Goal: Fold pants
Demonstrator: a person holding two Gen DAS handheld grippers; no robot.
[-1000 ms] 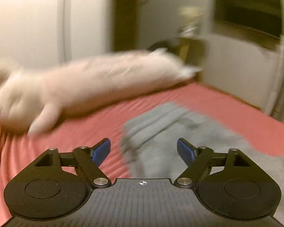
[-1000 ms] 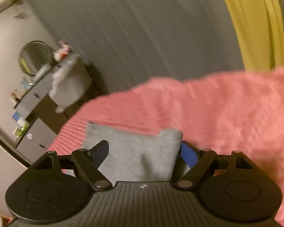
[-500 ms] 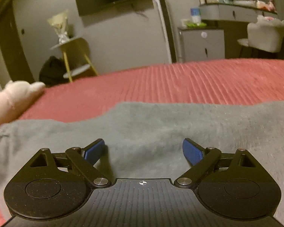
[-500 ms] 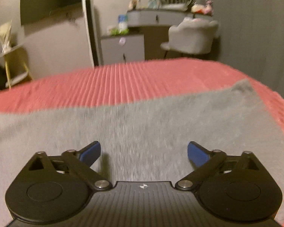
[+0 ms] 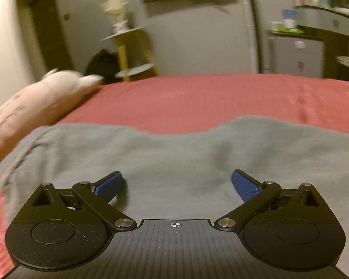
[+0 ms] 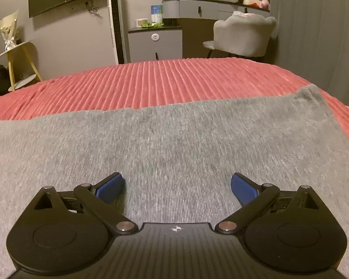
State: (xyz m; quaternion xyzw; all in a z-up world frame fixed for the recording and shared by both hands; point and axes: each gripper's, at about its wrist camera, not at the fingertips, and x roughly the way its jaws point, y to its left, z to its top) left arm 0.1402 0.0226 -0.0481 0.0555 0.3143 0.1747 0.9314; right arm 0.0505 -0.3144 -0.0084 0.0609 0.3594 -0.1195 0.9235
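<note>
Currently, pants (image 6: 174, 139): laid flat across the red bedspread (image 6: 165, 81).
Left gripper (image 5: 176, 182): spread wide, nothing held.
Right gripper (image 6: 177, 184): likewise released, low over the fabric.
Risk: bedspread pinched together with the thin knit; folds dragged askew.

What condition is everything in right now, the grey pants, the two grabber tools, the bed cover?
Left gripper: open, empty, over the pants.
Right gripper: open, empty, over the pants.
Grey pants: lying flat on the bed.
Red bedspread: spread out, ribbed.
Pillow: beside the pants.
</note>
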